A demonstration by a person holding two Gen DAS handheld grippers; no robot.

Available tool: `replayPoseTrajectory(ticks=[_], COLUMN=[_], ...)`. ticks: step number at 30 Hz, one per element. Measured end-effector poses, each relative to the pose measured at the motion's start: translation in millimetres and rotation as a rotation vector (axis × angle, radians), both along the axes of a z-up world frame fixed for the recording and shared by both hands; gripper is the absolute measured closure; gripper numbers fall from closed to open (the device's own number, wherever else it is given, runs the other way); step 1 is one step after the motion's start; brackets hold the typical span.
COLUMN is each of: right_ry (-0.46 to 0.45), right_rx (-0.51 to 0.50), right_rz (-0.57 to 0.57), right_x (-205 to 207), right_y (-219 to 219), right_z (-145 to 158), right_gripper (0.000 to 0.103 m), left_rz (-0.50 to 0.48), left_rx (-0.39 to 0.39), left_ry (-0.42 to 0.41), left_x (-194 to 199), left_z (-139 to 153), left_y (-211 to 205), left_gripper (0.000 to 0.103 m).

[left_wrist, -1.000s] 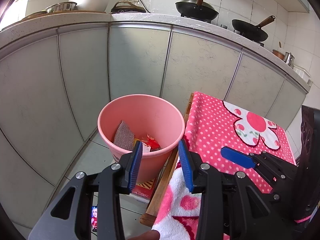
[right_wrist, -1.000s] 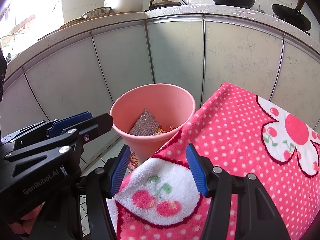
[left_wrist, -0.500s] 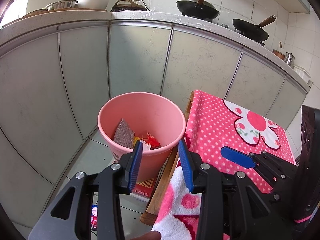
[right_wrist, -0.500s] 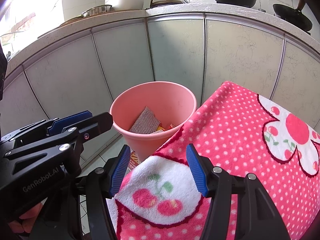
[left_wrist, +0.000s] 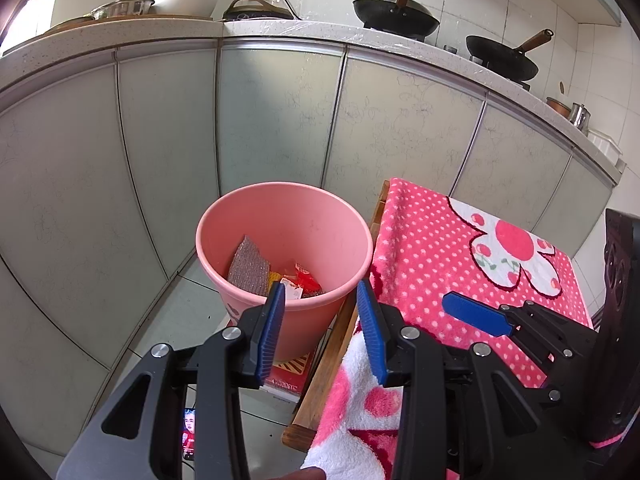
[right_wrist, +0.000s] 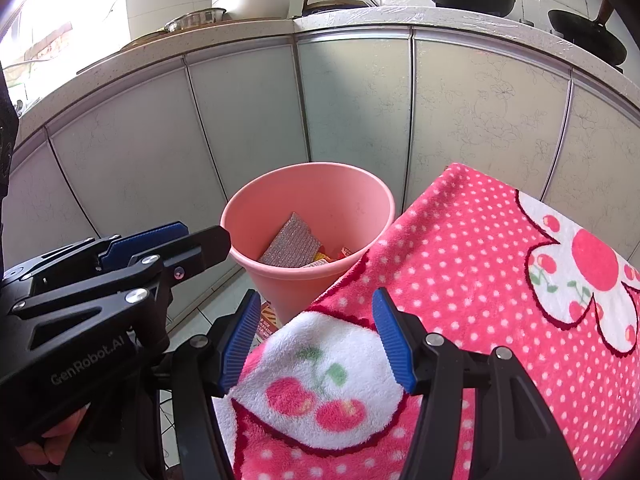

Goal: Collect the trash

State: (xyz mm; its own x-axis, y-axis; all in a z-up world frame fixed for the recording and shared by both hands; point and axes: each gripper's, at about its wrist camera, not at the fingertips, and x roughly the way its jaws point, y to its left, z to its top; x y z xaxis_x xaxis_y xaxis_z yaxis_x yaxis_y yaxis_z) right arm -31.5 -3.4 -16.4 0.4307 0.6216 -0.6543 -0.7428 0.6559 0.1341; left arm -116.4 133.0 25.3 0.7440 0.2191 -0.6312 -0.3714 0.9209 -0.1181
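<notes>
A pink bin [left_wrist: 340,236] stands on the floor against the cabinets, left of the table. Inside lie a grey scouring pad [left_wrist: 248,266] and red and yellow wrappers [left_wrist: 298,278]. The bin also shows in the right wrist view [right_wrist: 360,200] with the pad [right_wrist: 290,246]. My left gripper [left_wrist: 320,308] is open and empty, just in front of the bin's near rim. My right gripper [right_wrist: 316,320] is open and empty over the table's near left corner; it shows in the left wrist view [left_wrist: 472,312].
A pink polka-dot towel with cherries [left_wrist: 440,252] covers the low wooden table [left_wrist: 332,352]. A red box [left_wrist: 290,374] lies on the floor under the bin's near side. Grey cabinet doors [left_wrist: 272,120] stand behind. Woks [left_wrist: 396,10] sit on the counter.
Both grippers have barely moved; the view has shifted very slightly toward the bin. Both stay open and empty.
</notes>
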Motion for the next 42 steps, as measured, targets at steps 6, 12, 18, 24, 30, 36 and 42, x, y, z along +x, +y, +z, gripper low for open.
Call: replayPoseTrajectory(ticks=[6,12,18,24,30,36,42], right_ry=[0.001,0.000,0.001,0.001,0.002,0.002,0.005], right_rx=[-0.001,-0.001,-0.001,-0.002,-0.003,-0.003,-0.002], right_rz=[0.002,0.002,0.002,0.001,0.002,0.003,0.006], right_x=[0.3,0.0,-0.2,-0.5,-0.1,-0.1,0.4], right_y=[0.4,0.4,0.3,0.6,0.2,0.5,-0.9], right_z=[0.0,0.4,0.6,0.9,0.2,0.8,-2.2], right_gripper=[0.045,0.045,0.045,0.045,0.045,0.045,0.045], left_rz=[0.000,-0.001,-0.003,-0.002,-0.002,-0.001,-0.001], left_rx=[-0.001,-0.002,-0.001,-0.002,-0.005,-0.007,-0.011], left_ry=[0.004,0.007,0.010,0.012,0.014,0.015,0.018], left_x=[0.8,1.6,2.3,2.4,2.4,1.9,1.3], left_z=[-1.2,-1.8,-2.6,-2.5,-4.0,-5.0,-7.5], left_y=[-0.8,-1.1,-3.0,-3.0,-3.6,-4.0,-4.0], left_gripper=[0.065,0.065,0.065,0.065,0.065,0.065,0.065])
